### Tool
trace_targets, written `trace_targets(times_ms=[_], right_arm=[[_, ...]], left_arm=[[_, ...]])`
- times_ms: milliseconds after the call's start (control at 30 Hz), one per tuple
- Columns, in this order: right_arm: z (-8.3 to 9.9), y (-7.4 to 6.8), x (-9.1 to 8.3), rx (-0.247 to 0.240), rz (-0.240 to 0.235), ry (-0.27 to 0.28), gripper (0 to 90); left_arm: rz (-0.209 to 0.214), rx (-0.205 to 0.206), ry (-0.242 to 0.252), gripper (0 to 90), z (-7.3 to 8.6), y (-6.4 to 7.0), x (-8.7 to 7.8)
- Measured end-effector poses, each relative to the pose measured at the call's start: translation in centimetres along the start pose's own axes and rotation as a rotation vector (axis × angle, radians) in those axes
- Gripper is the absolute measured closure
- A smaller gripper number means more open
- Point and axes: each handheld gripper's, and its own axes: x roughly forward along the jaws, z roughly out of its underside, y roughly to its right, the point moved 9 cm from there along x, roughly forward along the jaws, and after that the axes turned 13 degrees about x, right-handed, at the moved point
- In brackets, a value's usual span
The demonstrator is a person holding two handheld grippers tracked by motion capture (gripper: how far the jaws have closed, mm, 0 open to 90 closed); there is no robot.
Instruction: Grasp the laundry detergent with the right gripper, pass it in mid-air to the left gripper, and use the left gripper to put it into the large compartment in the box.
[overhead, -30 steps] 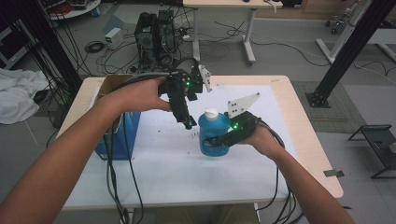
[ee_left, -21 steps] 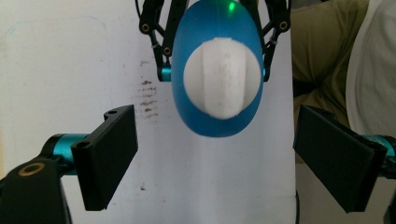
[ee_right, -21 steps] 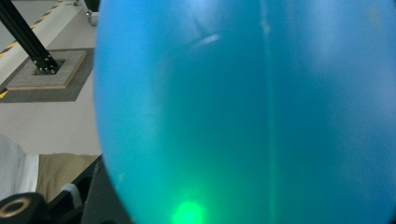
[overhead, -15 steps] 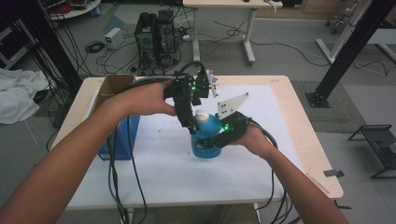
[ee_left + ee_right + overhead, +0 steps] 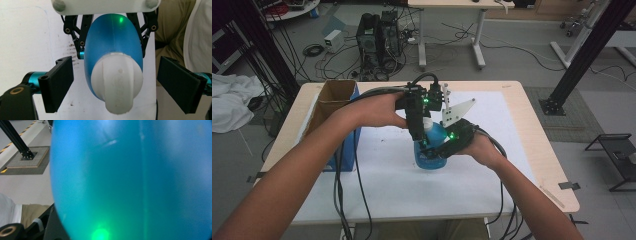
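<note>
1. Blue bottle (image 5: 430,145): stands upright on the white sheet near the middle of the table (image 5: 532,130). Translucent blue body, white cap (image 5: 117,86) on top. In the right gripper view its blue wall (image 5: 130,177) sits pressed close to the lens, with a green light reflected low on it.

2. Left gripper (image 5: 417,131): held from above, pointing down over the bottle's top. In the left gripper view its two black jaws stand wide apart, one on either side of the white cap, each with a clear gap to it; neither pad touches the cap.

3. Right gripper (image 5: 438,149): held low at the bottle's right side, against the body. The left gripper view shows its black linkage arms (image 5: 75,32) flanking the blue body on both sides, so the jaws are closed around the bottle. A green indicator light glows on its housing.

4. Cardboard box (image 5: 335,102): open-topped, blue on the outside, at the left edge of the table, well apart from the bottle.

5. Cables (image 5: 343,200): black, trailing from the grippers across the sheet and off the near edge.

6. White cloth (image 5: 229,102): heaped on the floor left of the table.
</note>
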Motion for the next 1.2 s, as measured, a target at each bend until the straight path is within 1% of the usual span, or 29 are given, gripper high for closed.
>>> trace_targets(times_ms=[100, 167, 200, 267, 333, 367, 400, 433, 500, 667, 733, 767, 800, 867, 900, 933, 1000, 1067, 1100, 1200], right_arm=[[0.0, 0.1, 0.0, -0.009, 0.003, 0.004, 43.5], [0.0, 0.1, 0.0, -0.001, 0.003, -0.002, 43.4], [0.0, 0.1, 0.0, 0.004, 0.001, -0.002, 43.4], [0.0, 0.2, 0.0, 0.001, 0.003, -0.001, 43.4], [0.0, 0.2, 0.0, -0.002, 0.002, -0.001, 43.4], [-0.1, 0.1, 0.0, 0.019, -0.002, 0.001, 43.4], [0.0, 0.0, 0.0, 0.025, -0.007, -0.008, 43.4], [0.0, -0.1, 0.0, 0.029, -0.007, -0.008, 43.4], [0.0, -0.1, 0.1, 0.03, -0.012, -0.01, 43.4], [-0.1, 0.1, 0.2, 0.02, -0.013, -0.003, 43.4], [-0.1, 0.0, 0.2, 0.029, -0.018, -0.007, 43.4], [-0.1, 0.0, 0.3, 0.023, -0.019, -0.002, 43.4], [-0.3, 0.1, 0.4, -0.006, -0.027, 0.015, 43.4], [-0.1, -0.1, 0.3, 0.033, -0.025, -0.007, 43.4], [0.0, -0.2, 0.3, 0.037, -0.025, -0.011, 43.4], [-0.1, -0.1, 0.4, 0.037, -0.023, -0.005, 43.4], [-0.1, -0.1, 0.3, 0.027, -0.022, -0.003, 43.4], [-0.1, 0.0, 0.2, 0.029, -0.02, -0.004, 43.4], [-0.1, -0.1, 0.1, 0.034, -0.023, -0.01, 43.3], [-0.1, 0.0, 0.1, 0.031, -0.018, -0.002, 43.4]], left_arm=[[0.005, -0.007, -0.002, 13.9, 0.0, -0.1, 0.3], [0.0, -0.01, -0.005, 13.8, 0.1, -0.2, 0.5], [0.004, -0.014, -0.01, 13.8, 0.1, -0.2, 0.7], [0.013, -0.021, -0.013, 13.9, 0.2, -0.2, 1.0], [0.009, -0.024, -0.024, 13.9, 0.3, -0.3, 1.2], [0.007, -0.028, -0.024, 13.9, 0.3, -0.4, 1.3], [0.011, -0.028, -0.025, 13.8, 0.3, -0.3, 1.3], [0.01, -0.03, -0.015, 13.9, 0.3, -0.4, 1.4], [0.009, -0.03, -0.014, 13.9, 0.2, -0.4, 1.5], [0.016, -0.028, -0.022, 13.9, 0.2, -0.4, 1.9], [0.005, -0.029, -0.03, 13.9, 0.3, -0.5, 2.0], [0.008, -0.027, -0.027, 13.9, 0.2, -0.5, 2.2], [0.01, -0.027, -0.03, 13.9, 0.2, -0.5, 2.3], [0.013, -0.025, -0.032, 13.9, 0.1, -0.5, 2.5], [0.017, -0.023, -0.037, 13.9, 0.2, -0.5, 2.6], [0.038, -0.023, -0.034, 13.9, 0.1, -0.3, 2.8], [0.043, -0.022, -0.04, 14.0, 0.2, -0.4, 2.9], [0.041, -0.026, -0.036, 14.0, 0.2, -0.4, 2.9], [0.05, -0.029, -0.033, 14.0, 0.2, -0.4, 2.9], [0.042, -0.037, -0.027, 14.1, 0.2, -0.5, 2.9]])
